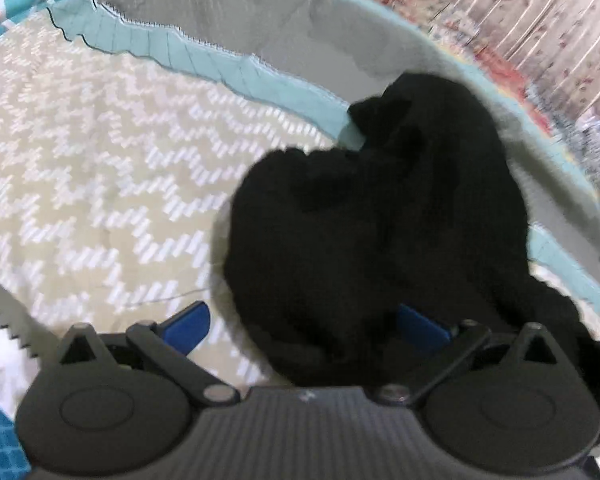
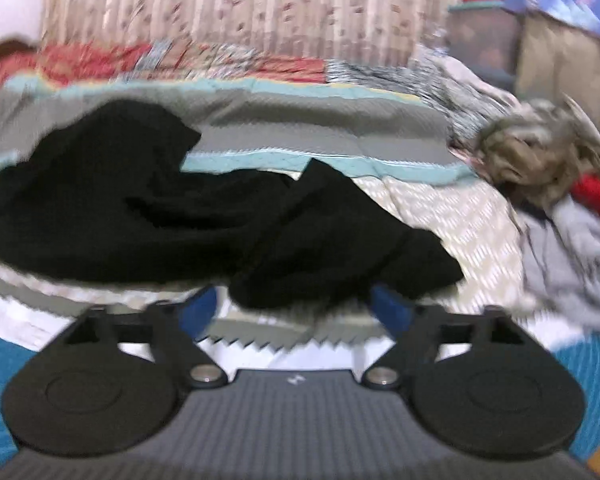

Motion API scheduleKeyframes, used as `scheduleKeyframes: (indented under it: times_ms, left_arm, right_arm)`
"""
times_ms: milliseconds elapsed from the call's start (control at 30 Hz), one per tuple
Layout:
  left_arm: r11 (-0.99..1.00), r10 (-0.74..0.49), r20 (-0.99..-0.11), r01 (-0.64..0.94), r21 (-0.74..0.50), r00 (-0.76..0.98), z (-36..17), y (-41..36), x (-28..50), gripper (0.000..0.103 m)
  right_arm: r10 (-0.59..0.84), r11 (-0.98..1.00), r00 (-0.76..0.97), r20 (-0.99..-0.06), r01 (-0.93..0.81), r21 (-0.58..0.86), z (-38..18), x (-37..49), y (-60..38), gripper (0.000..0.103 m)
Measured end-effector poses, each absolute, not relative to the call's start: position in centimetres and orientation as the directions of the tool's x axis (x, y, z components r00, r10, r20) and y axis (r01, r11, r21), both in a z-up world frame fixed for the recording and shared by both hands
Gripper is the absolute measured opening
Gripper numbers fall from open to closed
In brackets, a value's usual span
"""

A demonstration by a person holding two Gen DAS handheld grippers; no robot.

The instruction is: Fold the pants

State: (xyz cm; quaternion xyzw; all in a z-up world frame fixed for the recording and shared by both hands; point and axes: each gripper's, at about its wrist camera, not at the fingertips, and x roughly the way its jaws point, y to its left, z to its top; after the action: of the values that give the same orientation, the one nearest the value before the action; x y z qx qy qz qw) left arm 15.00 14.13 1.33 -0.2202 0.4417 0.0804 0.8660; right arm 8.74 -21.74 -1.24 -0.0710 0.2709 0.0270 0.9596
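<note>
The black pants (image 1: 380,216) lie bunched in a heap on a beige zigzag-patterned bedspread (image 1: 80,168). My left gripper (image 1: 304,320) is open, its blue fingers wide apart, with part of the black heap lying between them and over the right finger. In the right wrist view the pants (image 2: 204,208) stretch across the bed from the left to the centre. My right gripper (image 2: 296,308) is open, with the near edge of the pants just in front of its blue fingers (image 2: 392,308). Both views are blurred.
A grey and teal quilt band (image 2: 320,128) runs behind the pants. A pile of other clothes (image 2: 548,184), brown, grey and red, lies at the right. A patterned curtain (image 2: 260,4) hangs behind the bed. The bed's near edge is below my right gripper.
</note>
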Motion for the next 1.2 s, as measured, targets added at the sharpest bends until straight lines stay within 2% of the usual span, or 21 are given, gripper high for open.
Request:
scheduleKeyframes:
  times_ms: [33,67,100,167,200,400,567,633,700,733,767,800,833,867,900,967,1033,1133,1200]
  left_arm:
    - [0.896,-0.022,-0.809,-0.347,-0.276,0.587,1.0,13.6,15.2,0.081]
    - [0.902,-0.002,-0.813,-0.35,-0.253,0.582,1.0,13.1,15.1,0.054]
    - [0.903,-0.012,-0.81,-0.342,-0.261,0.586,1.2,12.7,14.8,0.034]
    - [0.895,-0.05,-0.788,-0.323,-0.308,0.613,2.2,12.6,13.4,0.015]
    - [0.893,-0.056,-0.771,-0.313,-0.323,0.635,3.0,12.6,12.4,0.015]
    - [0.877,-0.136,-0.649,-0.213,-0.43,0.749,8.6,14.5,4.4,0.012]
    - [0.859,-0.107,-0.639,-0.253,-0.445,0.761,10.4,17.4,-2.2,0.012]
    - [0.835,-0.09,-0.66,-0.305,-0.458,0.745,9.7,18.9,-3.9,0.012]
    - [0.812,-0.08,-0.693,-0.357,-0.462,0.716,8.2,20.0,-4.6,0.014]
    - [0.794,-0.09,-0.71,-0.38,-0.474,0.698,7.3,20.4,-4.9,0.014]
    - [0.779,-0.105,-0.719,-0.393,-0.489,0.687,6.4,20.5,-5.2,0.015]
    - [0.777,-0.107,-0.726,-0.399,-0.487,0.679,6.1,20.5,-4.9,0.02]
    - [0.782,-0.095,-0.733,-0.405,-0.473,0.673,5.9,20.3,-4.9,0.023]
    - [0.791,-0.082,-0.736,-0.406,-0.458,0.672,5.9,20.1,-5.1,0.027]
    - [0.8,-0.066,-0.737,-0.406,-0.441,0.672,6.0,19.9,-5.2,0.037]
    - [0.811,-0.05,-0.74,-0.405,-0.423,0.671,6.2,19.8,-4.9,0.049]
    - [0.801,-0.048,-0.748,-0.422,-0.424,0.662,5.7,19.8,-4.7,0.052]
    - [0.782,-0.073,-0.758,-0.435,-0.447,0.648,4.8,20.3,-4.3,0.052]
    - [0.786,-0.075,-0.765,-0.434,-0.44,0.639,4.4,20.3,-4.2,0.053]
  right_arm:
    - [0.013,0.984,0.844,-0.536,-0.108,-0.145,-1.5,9.5,-21.4,0.092]
    - [0.019,0.981,0.839,-0.544,-0.121,-0.152,-1.6,9.9,-21.7,0.091]
    - [0.033,0.981,0.831,-0.555,-0.132,-0.139,-1.7,10.4,-22.1,0.087]
    - [0.032,0.986,0.821,-0.57,-0.118,-0.114,-1.4,11.2,-23.1,0.034]
    - [0.029,0.991,0.821,-0.57,-0.098,-0.09,-0.8,11.3,-23.9,0.023]
    - [0.095,0.985,0.87,-0.484,-0.012,0.173,5.3,7.5,-29.4,0.021]
    - [0.166,0.911,0.88,-0.445,0.036,0.41,9.2,4.7,-34.7,0.018]
    - [0.137,0.888,0.886,-0.443,0.088,0.451,9.5,5.5,-36.2,0.018]
    - [0.035,0.893,0.899,-0.437,0.168,0.418,9.2,6.3,-37.0,0.022]
    - [-0.034,0.9,0.898,-0.438,0.218,0.377,8.6,6.8,-37.3,0.035]
    - [-0.137,0.899,0.878,-0.458,0.304,0.314,7.7,7.5,-37.6,0.066]
    - [-0.231,0.879,0.839,-0.493,0.398,0.264,6.7,7.9,-37.8,0.074]
    - [-0.27,0.859,0.807,-0.525,0.449,0.247,5.7,8.0,-37.9,0.071]
    - [-0.228,0.854,0.811,-0.539,0.433,0.291,4.8,7.5,-38.1,0.07]
    - [-0.17,0.853,0.83,-0.531,0.394,0.342,4.1,6.7,-38.0,0.07]
    - [-0.079,0.871,0.86,-0.503,0.306,0.385,2.7,4.5,-36.7,0.07]
    - [-0.049,0.902,0.871,-0.489,0.249,0.353,1.7,2.5,-35.5,0.072]
    - [-0.02,0.922,0.874,-0.485,0.203,0.329,0.0,-0.3,-33.0,0.087]
    - [-0.003,0.945,0.878,-0.479,0.159,0.286,-0.4,-1.2,-32.1,0.089]
